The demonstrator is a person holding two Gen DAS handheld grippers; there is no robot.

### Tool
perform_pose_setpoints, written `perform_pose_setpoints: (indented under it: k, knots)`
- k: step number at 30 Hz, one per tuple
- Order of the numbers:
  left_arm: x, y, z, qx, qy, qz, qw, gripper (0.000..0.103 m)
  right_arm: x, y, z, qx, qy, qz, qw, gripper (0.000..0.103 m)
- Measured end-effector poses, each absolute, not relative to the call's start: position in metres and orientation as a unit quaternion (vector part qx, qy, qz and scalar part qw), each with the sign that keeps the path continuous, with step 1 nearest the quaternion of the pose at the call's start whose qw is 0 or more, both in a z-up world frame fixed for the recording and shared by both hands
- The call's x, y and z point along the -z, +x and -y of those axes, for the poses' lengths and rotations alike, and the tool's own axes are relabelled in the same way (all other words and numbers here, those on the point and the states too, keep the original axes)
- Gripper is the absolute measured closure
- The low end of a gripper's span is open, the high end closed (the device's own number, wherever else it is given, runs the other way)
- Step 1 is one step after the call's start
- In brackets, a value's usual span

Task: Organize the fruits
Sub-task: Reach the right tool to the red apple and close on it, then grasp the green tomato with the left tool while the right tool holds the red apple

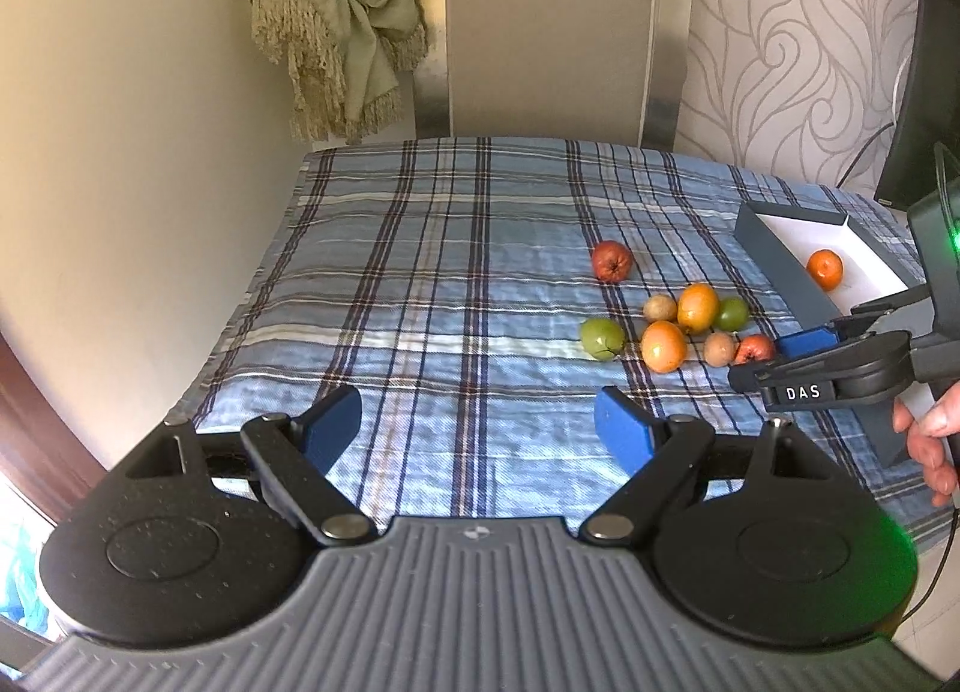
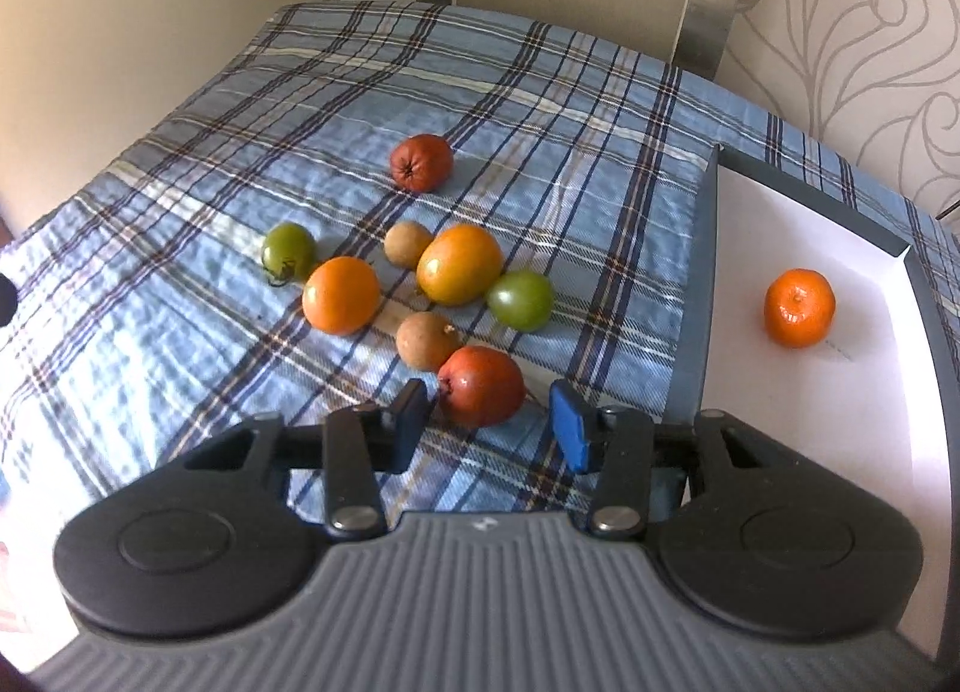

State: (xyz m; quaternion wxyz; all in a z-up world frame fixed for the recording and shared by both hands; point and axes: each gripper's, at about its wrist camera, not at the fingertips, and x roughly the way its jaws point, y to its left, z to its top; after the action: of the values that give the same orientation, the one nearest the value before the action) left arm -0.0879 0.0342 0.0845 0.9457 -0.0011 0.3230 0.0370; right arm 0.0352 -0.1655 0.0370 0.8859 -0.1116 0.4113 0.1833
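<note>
Because the red fruit (image 2: 482, 386) sits between the right gripper (image 2: 489, 422)'s parted, untouching fingers, the left gripper (image 1: 480, 422)'s fingers wait wide apart.

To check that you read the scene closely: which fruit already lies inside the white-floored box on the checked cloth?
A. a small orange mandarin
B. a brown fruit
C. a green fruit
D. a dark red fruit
A: the mandarin sits alone on the white floor of the box, while the green, red and brown fruits all lie out on the cloth.
</note>
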Motion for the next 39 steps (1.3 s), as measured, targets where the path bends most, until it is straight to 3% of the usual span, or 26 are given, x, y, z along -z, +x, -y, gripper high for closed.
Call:
perform_pose_setpoints:
  k: [5,8,10,39]
  knots:
    - [-0.085,-0.087,-0.031,-0.03,0.002,-0.325,0.945,0.015,-0.037,0.033,0.165,-0.184,-0.114,-0.409,0.887,0.056]
    - [-0.084,-0.086,-0.029,-0.028,0.003,-0.328,0.944,0.015,-0.038,0.031,0.164,-0.187,-0.121,-0.404,0.887,0.068]
    - [-0.083,-0.087,-0.028,-0.028,0.002,-0.329,0.944,0.015,-0.039,0.03,0.164,-0.19,-0.117,-0.404,0.887,0.07]
    - [-0.064,-0.037,0.0,0.014,0.001,-0.328,0.944,0.015,-0.124,-0.059,0.195,-0.231,-0.034,-0.348,0.908,0.07]
